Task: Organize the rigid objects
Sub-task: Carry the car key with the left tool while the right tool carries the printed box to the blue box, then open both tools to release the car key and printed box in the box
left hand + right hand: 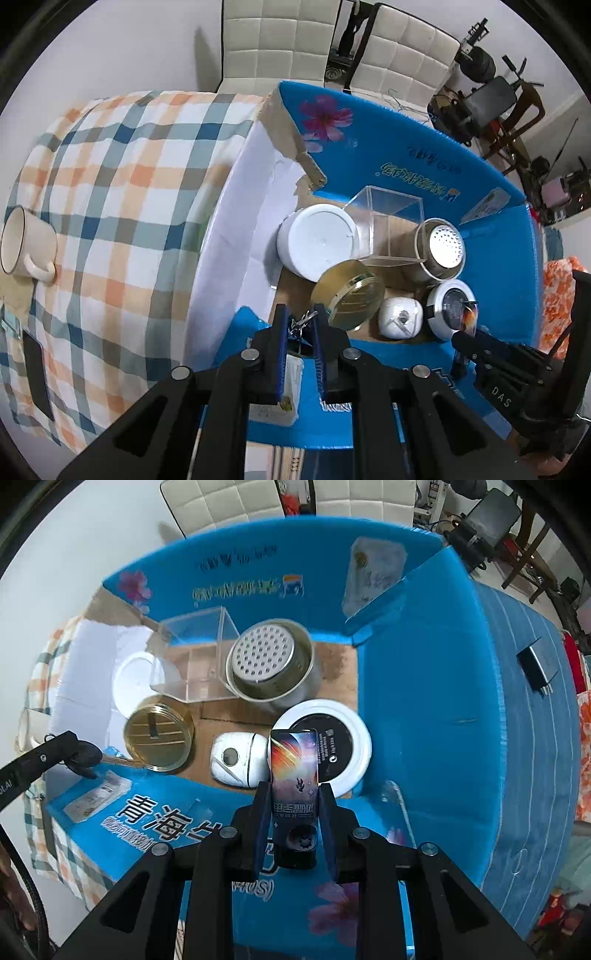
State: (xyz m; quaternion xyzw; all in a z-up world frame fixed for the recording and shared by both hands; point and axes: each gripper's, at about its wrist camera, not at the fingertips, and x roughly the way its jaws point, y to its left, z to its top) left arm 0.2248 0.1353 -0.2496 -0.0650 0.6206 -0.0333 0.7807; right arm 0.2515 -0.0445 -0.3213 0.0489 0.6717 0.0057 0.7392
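A blue cardboard box (pixel 388 147) (pixel 424 701) holds a clear acrylic cube (pixel 391 225) (pixel 195 657), a perforated metal cup (pixel 441 249) (pixel 269 661), a gold round tin (pixel 347 293) (pixel 159 733), a white round lid (pixel 317 240), a small white device (pixel 400 317) (pixel 238 758) and a white disc (pixel 448 308) (pixel 340 738). My left gripper (pixel 299 321) is shut on a small keychain object (pixel 301 328) above the box's near flap. My right gripper (pixel 293 794) is shut on a colourful lighter (pixel 294 771) over the box's front edge; it also shows in the left wrist view (pixel 467 325).
A cream mug (pixel 26 247) stands on the plaid tablecloth (pixel 122 203) left of the box. A black charger (pixel 537 666) lies on blue cloth to the right. White chairs (pixel 277 40) stand behind the table. A white card (pixel 96 794) lies on the front flap.
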